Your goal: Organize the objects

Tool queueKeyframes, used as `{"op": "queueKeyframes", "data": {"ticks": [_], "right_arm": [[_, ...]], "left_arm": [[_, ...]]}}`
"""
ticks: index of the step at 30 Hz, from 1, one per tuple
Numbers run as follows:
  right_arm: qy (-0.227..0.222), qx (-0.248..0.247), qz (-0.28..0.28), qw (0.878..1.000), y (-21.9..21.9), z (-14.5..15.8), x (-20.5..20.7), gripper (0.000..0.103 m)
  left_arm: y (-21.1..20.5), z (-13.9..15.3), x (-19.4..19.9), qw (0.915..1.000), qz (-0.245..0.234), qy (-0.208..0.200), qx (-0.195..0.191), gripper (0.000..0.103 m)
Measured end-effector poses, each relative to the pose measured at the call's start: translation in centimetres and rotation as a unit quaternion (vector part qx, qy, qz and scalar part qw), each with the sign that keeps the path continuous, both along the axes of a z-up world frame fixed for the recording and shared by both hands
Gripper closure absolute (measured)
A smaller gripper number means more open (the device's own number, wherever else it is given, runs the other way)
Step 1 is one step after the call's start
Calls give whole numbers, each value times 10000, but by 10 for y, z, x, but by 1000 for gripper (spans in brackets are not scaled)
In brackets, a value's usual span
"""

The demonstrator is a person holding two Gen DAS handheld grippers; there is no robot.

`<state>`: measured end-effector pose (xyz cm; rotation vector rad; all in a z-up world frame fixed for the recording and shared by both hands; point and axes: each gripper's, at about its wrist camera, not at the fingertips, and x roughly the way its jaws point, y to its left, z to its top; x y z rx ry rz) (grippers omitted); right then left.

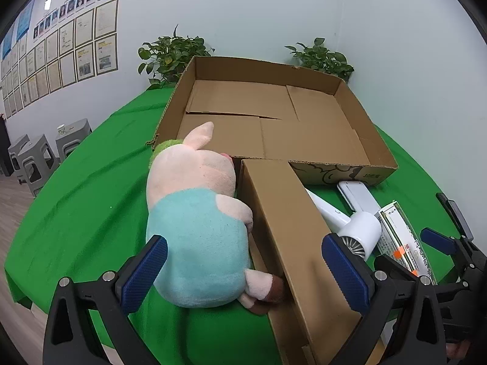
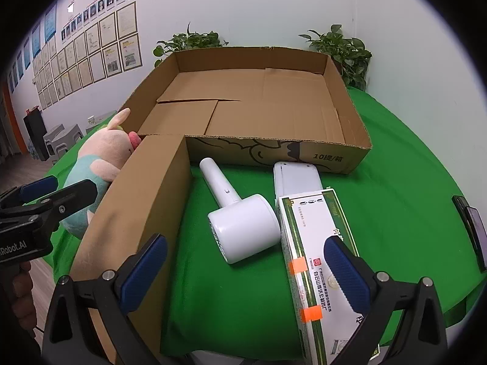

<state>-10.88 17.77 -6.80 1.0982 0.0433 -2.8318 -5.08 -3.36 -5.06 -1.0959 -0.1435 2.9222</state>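
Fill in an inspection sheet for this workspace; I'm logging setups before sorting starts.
Surface: green cloth over the table.
Job's things: open cardboard tray, nothing inside; folded-out flap; plush pig left of the flap; white hair dryer, white flat device and medicine box to its right.
Clutter: dark flat object at the cloth's right edge.
Grippers: left gripper and right gripper open, holding nothing.
Cables: nothing seen.
Surroundings: potted plants, framed papers, grey stools.

1. Table, green cloth [image 2: 395, 158].
2. Open cardboard box [image 2: 350, 149], flap [image 2: 146, 200] folded out.
3. Plush pig [image 1: 194, 213], left of flap.
4. White hair dryer [image 2: 240, 222].
5. White flat device [image 2: 296, 176], partly under green-and-white carton [image 2: 307, 243].
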Motion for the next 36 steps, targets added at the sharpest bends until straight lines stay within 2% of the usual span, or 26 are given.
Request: {"op": "queueKeyframes", "data": {"ticks": [25,36], "right_arm": [[-70,44,19,10000,-5,-2,-5,1],[-28,-14,-19,10000,-4,0,-4,1]], "left_arm": [[-6,-5,-1,9998,-17,-87,151,1],[-6,-1,-2,9999,-35,-49,82,1]]}}
